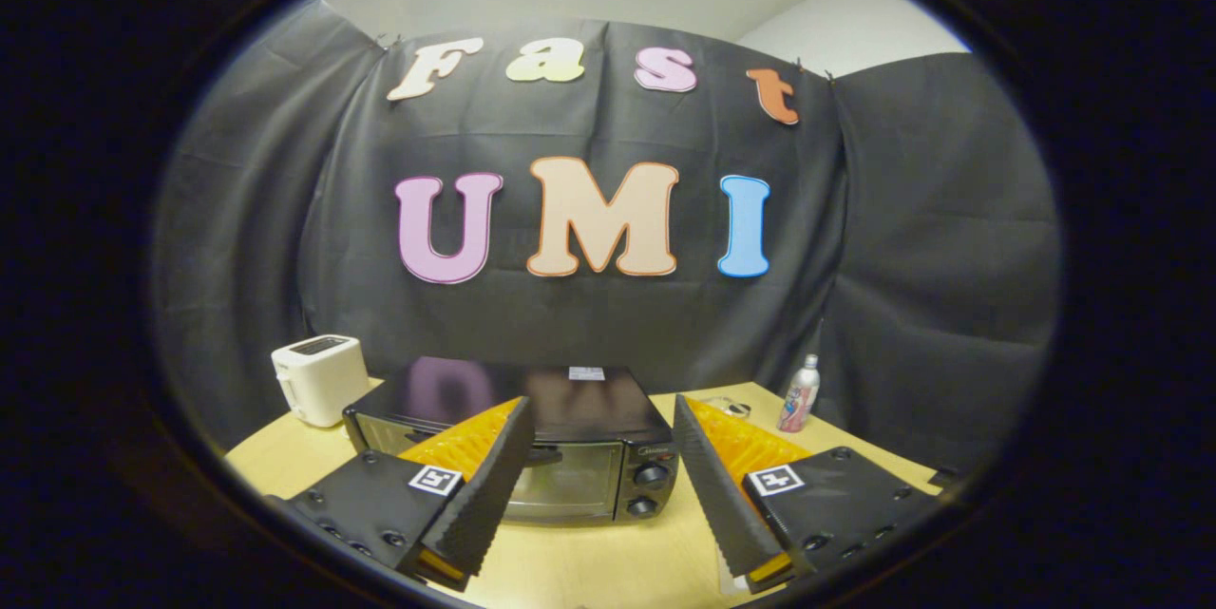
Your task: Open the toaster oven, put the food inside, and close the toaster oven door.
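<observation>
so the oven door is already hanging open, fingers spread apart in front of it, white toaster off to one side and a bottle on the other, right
Not quite: the toaster oven door is closed, sitting flat against the front beside the knobs, as the gripper view shows. The rest holds: the gripper fingers are spread apart in front of it, with the white toaster to one side and the bottle on the other.

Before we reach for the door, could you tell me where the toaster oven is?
The toaster oven sits on the table just ahead of the open tool, door shut, with a white toaster beside it.
</observation>
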{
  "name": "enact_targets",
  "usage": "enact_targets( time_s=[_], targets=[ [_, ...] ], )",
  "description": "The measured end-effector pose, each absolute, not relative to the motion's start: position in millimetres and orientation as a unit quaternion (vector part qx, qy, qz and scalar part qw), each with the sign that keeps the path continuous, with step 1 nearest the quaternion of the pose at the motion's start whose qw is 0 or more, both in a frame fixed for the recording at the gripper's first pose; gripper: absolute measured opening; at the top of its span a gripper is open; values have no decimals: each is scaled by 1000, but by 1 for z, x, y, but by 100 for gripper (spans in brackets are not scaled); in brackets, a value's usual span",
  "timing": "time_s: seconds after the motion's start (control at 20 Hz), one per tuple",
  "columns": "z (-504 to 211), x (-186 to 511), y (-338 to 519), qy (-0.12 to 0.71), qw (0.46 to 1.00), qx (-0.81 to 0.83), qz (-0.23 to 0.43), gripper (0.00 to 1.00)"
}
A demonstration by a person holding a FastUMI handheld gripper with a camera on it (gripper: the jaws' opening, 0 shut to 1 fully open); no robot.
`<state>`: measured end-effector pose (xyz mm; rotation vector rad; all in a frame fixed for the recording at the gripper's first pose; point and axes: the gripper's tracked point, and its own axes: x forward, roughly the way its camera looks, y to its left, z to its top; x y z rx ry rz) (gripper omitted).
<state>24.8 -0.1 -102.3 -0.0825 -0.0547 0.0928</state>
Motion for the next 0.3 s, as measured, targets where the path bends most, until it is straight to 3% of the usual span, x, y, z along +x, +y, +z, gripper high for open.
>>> enact_targets(
  time_s=[0.3],
  targets=[
    [-98, 14, 0, -26, 998, -34, 51, 94]
  ],
)
